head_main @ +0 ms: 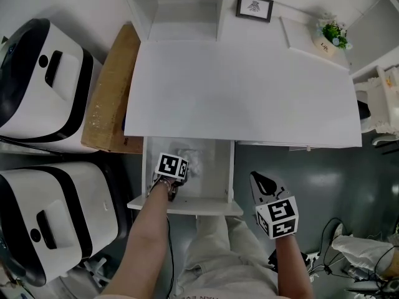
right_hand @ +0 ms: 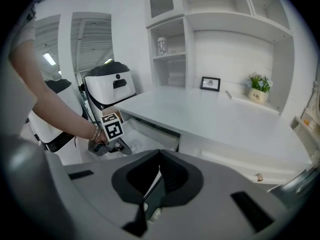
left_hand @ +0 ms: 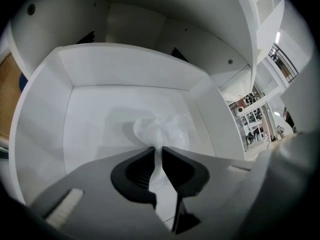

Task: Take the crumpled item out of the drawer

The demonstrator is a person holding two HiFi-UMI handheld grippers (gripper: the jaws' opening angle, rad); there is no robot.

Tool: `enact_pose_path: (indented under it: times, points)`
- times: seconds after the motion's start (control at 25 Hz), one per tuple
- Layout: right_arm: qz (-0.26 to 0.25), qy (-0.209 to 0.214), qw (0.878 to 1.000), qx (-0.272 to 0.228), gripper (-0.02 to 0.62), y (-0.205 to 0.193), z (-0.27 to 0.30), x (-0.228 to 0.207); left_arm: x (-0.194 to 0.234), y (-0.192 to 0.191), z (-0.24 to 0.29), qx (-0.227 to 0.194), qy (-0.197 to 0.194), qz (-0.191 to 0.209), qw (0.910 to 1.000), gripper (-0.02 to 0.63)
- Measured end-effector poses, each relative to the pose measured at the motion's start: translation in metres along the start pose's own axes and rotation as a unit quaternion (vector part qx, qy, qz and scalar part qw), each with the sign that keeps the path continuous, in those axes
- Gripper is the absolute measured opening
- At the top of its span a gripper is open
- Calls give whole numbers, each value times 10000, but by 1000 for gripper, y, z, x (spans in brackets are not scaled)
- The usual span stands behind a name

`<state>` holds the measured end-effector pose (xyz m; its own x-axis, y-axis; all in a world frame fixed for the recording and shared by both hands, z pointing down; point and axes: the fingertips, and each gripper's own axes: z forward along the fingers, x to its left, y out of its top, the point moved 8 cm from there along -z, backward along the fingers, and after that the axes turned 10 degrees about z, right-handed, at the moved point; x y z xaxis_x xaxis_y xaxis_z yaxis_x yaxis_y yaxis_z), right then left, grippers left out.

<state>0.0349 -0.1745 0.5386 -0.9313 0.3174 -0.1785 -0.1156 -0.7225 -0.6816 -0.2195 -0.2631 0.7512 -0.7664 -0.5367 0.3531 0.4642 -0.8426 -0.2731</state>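
Observation:
The white drawer point(head_main: 186, 205) under the desk stands pulled out. A crumpled white item point(head_main: 193, 159) lies inside it. My left gripper point(head_main: 179, 168) reaches into the drawer, and its jaws are nearly together with a fold of the crumpled item point(left_hand: 165, 128) pinched between them. In the left gripper view, the left gripper point(left_hand: 157, 151) is low over the drawer point(left_hand: 125, 69) floor. My right gripper point(head_main: 260, 178) hangs outside the drawer to the right, shut and holding nothing. The right gripper point(right_hand: 160, 155) view looks across at the left gripper's marker cube point(right_hand: 113, 127) and the drawer point(right_hand: 150, 134).
A white desk top point(head_main: 243, 92) spreads above the drawer, with a framed picture point(head_main: 254, 7) and a small potted plant point(head_main: 332, 35) at its back. A cardboard panel point(head_main: 112, 92) leans at the desk's left, beside two white machines point(head_main: 43, 80). The person's legs are below the drawer front.

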Motion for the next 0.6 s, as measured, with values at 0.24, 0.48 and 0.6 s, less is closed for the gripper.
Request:
enact_pose_path:
  times: [0.24, 0.48, 0.6]
  points:
    - [-52, 54, 9999, -126, 6, 12, -5, 4, -10, 3, -15, -123, -78, 48, 9999, 55]
    - [-121, 173, 9993, -306, 6, 25, -8, 13, -18, 4, -41, -360, -57, -33, 9993, 55]
    - [-171, 256, 9987, -408, 6, 33, -11, 16, -22, 4, -56, -510, -6, -89, 9987, 55]
